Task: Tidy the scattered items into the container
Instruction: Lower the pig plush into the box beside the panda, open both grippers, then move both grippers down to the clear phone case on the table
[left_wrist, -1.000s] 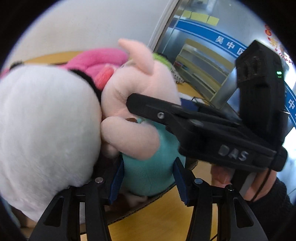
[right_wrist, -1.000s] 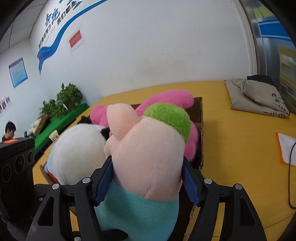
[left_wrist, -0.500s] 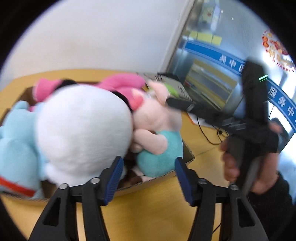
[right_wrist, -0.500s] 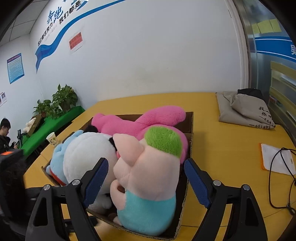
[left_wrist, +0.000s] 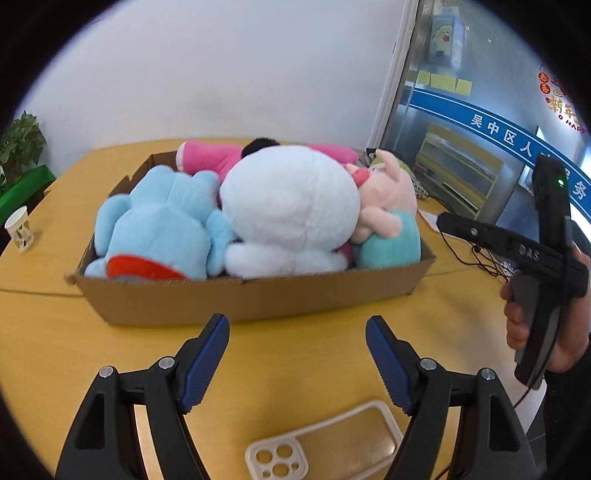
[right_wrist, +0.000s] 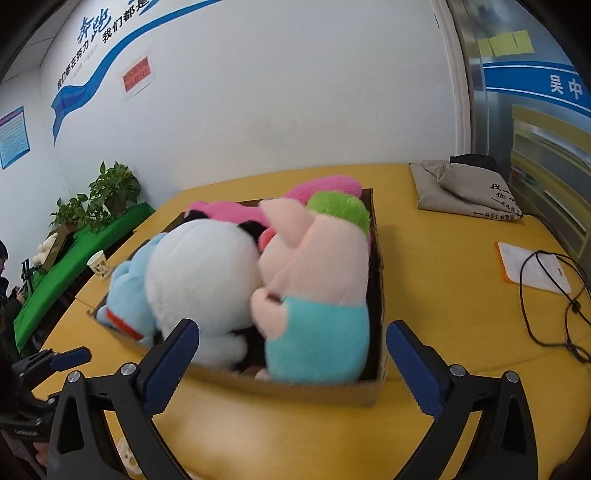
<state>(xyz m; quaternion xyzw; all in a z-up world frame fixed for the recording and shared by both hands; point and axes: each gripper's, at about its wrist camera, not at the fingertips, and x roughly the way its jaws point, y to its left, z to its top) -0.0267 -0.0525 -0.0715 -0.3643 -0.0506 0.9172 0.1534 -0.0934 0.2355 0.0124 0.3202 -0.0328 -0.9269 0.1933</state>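
Both grippers, left (left_wrist: 295, 354) and right (right_wrist: 291, 354), have just been spreading their jaws and stand wide apart, gripping nothing. The plush toys, pink pig (right_wrist: 317, 258) included, sit packed in the cardboard box (left_wrist: 258, 295) on the yellow table (left_wrist: 55, 350).

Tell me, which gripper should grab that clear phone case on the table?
Probably the left gripper: its jaws have just been opening, hold nothing, and the phone case lies right below them. The right gripper faces the cardboard box instead.
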